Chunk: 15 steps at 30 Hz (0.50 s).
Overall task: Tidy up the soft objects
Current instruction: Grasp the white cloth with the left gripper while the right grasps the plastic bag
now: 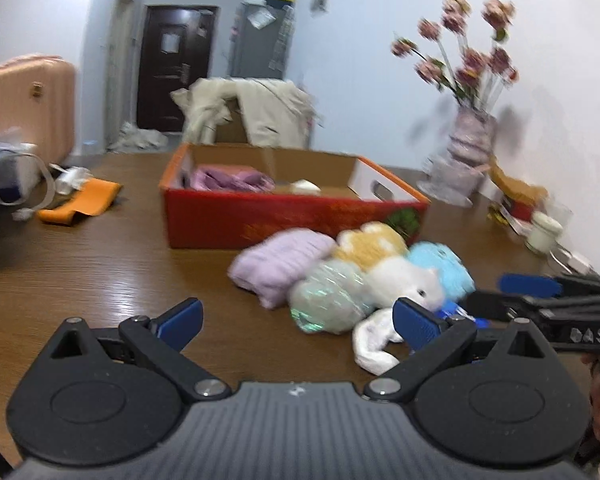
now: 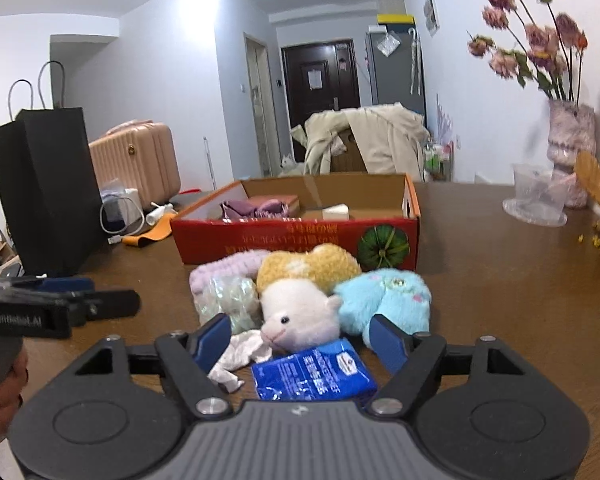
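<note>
tongs 2, both agape | plush toys 3 | box 1

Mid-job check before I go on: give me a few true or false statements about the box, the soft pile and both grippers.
1. The red box already holds a purple cloth. True.
2. The right gripper is clamped on the blue tissue pack. False: its jaws are open, with the pack lying between them.
3. The soft pile lies inside the box. False: the white plush and blue plush lie on the table in front of it.
4. The left gripper is open and empty. True.
</note>
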Each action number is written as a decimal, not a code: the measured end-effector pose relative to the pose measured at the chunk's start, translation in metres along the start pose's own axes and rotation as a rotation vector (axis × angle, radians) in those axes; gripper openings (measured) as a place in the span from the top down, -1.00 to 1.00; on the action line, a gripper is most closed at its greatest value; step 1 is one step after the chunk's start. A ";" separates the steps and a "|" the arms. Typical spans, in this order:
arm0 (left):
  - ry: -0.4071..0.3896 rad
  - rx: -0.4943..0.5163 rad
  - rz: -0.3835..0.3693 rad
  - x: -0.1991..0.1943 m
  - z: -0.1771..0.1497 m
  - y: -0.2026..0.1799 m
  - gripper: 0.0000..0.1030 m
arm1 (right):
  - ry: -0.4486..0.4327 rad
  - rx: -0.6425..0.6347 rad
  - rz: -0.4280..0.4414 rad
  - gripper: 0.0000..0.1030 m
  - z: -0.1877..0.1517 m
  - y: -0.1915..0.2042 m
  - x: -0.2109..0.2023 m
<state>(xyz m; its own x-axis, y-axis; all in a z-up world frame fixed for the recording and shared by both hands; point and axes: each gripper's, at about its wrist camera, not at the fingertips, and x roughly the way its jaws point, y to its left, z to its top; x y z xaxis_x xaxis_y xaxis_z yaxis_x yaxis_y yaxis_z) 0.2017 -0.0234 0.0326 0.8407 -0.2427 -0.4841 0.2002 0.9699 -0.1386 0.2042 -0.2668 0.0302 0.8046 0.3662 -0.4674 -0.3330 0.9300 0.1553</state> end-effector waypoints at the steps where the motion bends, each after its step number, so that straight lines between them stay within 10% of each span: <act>1: 0.009 0.005 -0.016 0.005 -0.001 -0.003 -0.99 | 0.003 0.002 0.008 -0.27 0.000 -0.001 0.003; 9: 0.145 0.056 -0.113 0.056 -0.007 -0.025 -0.35 | 0.001 0.055 0.013 0.03 0.003 -0.012 0.026; 13: 0.199 0.061 -0.143 0.071 -0.009 -0.026 0.69 | 0.004 0.063 0.005 0.03 0.006 -0.017 0.036; 15: 0.198 0.064 -0.166 0.067 -0.006 -0.023 0.79 | 0.013 0.061 0.008 0.04 0.006 -0.017 0.042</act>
<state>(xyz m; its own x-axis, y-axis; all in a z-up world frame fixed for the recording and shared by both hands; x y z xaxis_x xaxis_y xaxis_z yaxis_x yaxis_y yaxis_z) 0.2500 -0.0617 -0.0021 0.6800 -0.3914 -0.6200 0.3637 0.9143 -0.1783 0.2462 -0.2668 0.0133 0.7953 0.3739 -0.4773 -0.3088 0.9272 0.2119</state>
